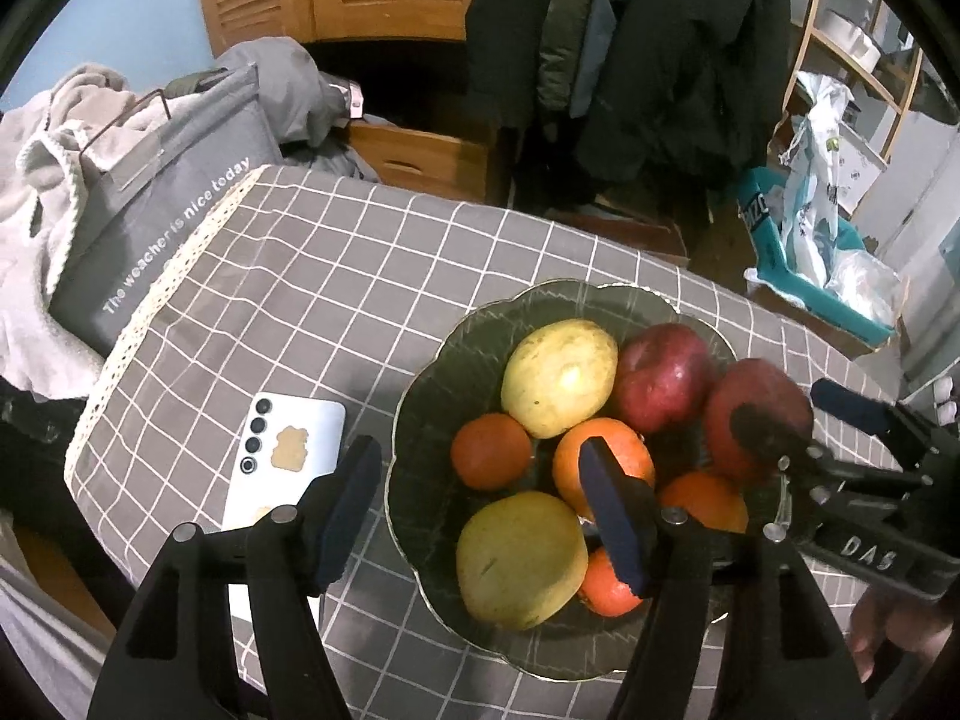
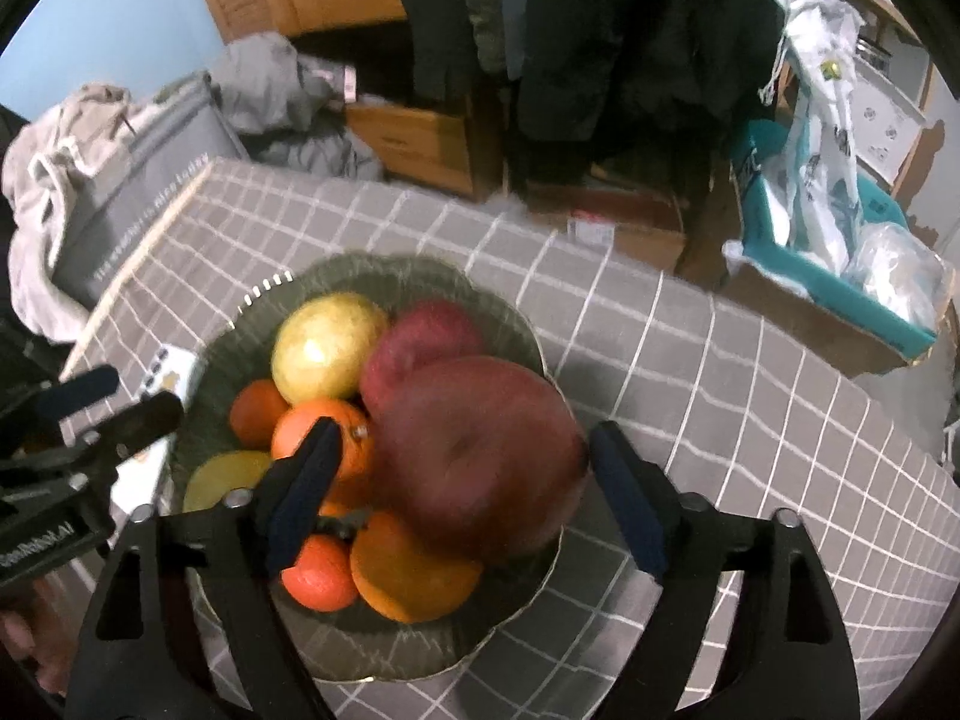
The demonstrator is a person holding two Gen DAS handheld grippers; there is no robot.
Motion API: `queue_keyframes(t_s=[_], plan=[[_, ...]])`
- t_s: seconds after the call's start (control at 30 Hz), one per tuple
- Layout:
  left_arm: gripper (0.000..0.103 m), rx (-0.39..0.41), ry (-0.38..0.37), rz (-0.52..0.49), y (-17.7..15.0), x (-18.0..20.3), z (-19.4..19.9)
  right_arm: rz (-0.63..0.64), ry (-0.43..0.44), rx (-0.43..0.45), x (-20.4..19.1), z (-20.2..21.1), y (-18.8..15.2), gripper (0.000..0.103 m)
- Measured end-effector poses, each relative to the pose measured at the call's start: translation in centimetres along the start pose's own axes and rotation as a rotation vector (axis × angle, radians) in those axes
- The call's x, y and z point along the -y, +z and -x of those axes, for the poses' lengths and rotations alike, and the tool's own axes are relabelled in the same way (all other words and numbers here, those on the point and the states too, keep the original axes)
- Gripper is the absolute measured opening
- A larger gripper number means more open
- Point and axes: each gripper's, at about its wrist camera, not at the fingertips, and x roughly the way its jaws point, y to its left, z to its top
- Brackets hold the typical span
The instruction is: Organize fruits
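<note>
Your right tool (image 2: 462, 474) stands spread around the big red apple (image 2: 480, 456) at the bowl's (image 2: 420, 648) right rim, pads not visibly touching it. Your left tool (image 1: 480, 498) hangs released over the pears and oranges. The grey bag (image 1: 162, 228) beside the bench reads "The weather is nice today".

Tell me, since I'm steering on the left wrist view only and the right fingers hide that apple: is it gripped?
Observer: Not evidently; the right wrist view shows the right gripper straddling the red apple, with a gap beside one pad.
Operator: Is it inside the bowl?
Observer: Yes, near its edge, overlapping an orange.
Operator: What's right of it?
Observer: Grid tablecloth lies there.
</note>
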Motion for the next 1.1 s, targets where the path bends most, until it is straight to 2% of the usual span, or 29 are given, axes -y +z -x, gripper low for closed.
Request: queue_keyframes(t_s=[0.2, 0.3, 0.5, 0.73, 0.8, 1.1], plan=[[0.072, 0.038, -0.014, 0.008, 0.2, -0.2, 2.1, -0.014, -0.011, 0.049, 0.3, 2.3, 0.8, 0.088], [0.077, 0.066, -0.02, 0.009, 0.3, -0.2, 3.4, -0.011, -0.034, 0.08, 0.4, 3.8, 1.1, 0.088], [0.081, 0.116, -0.04, 0.006, 0.7, 0.0, 5.9, -0.001, -0.104, 0.16, 0.7, 7.6, 1.4, 0.088], [0.082, 0.179, -0.048, -0.013, 0.8, 0.6, 9.2, -0.03, -0.131, 0.228, 1.5, 11.6, 1.1, 0.088], [0.088, 0.196, -0.054, -0.018, 0.8, 0.7, 10.1, -0.034, -0.139, 0.247, 1.6, 12.8, 1.0, 0.088], [0.089, 0.284, -0.035, -0.087, 0.6, 2.5, 14.1, -0.028, -0.183, 0.322, 1.4, 17.8, -0.1, 0.088]])
